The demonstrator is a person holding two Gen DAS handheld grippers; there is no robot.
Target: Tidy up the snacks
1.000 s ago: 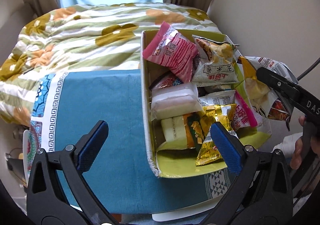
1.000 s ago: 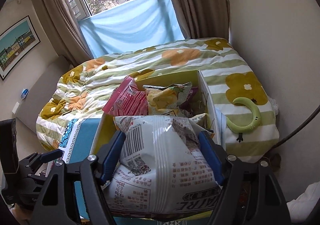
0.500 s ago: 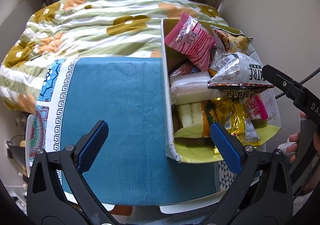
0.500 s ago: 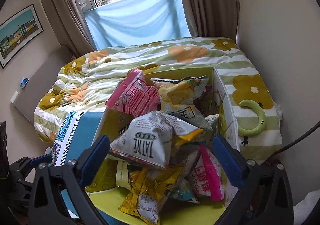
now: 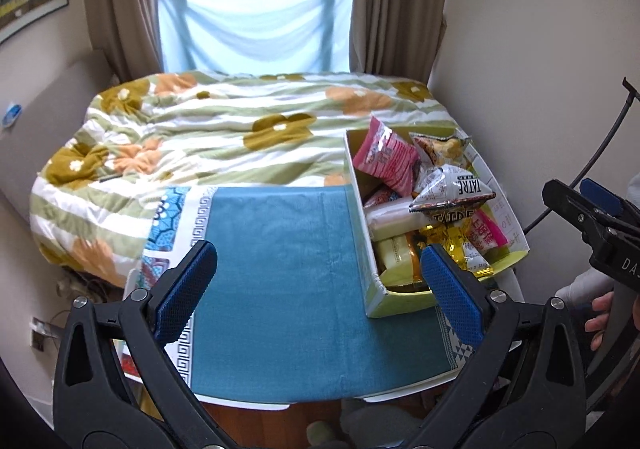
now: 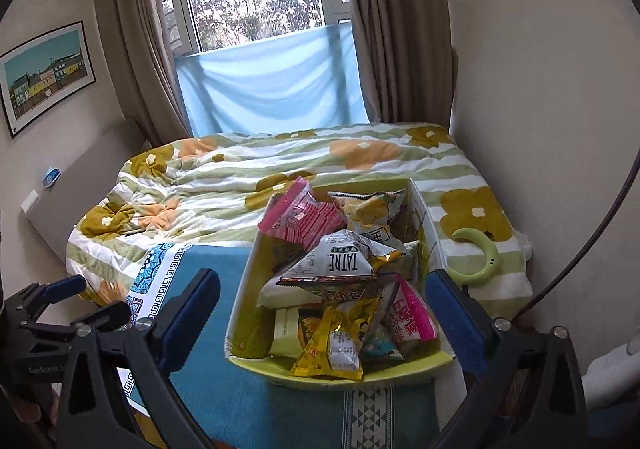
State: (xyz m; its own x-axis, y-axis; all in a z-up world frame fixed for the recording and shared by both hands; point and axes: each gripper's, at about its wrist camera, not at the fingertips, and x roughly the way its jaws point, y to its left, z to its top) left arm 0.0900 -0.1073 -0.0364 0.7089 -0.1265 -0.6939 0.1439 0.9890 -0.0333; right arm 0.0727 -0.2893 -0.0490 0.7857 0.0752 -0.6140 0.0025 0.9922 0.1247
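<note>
Holding nothing: two tools, left tool (image 5: 318,283) and right tool (image 6: 322,313), jaws apart; one snack box (image 6: 240,303).

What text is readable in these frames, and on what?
"TATRE" on the white bag atop the box, seen upside down in the right wrist view.
"GenRobot" and blurred letters after it, on the left gripper body.
"DA", cut off by the frame edge, on the right gripper body.
Chinese print on the pink packet, the chip bag and the yellow packet: too small to read.
</note>
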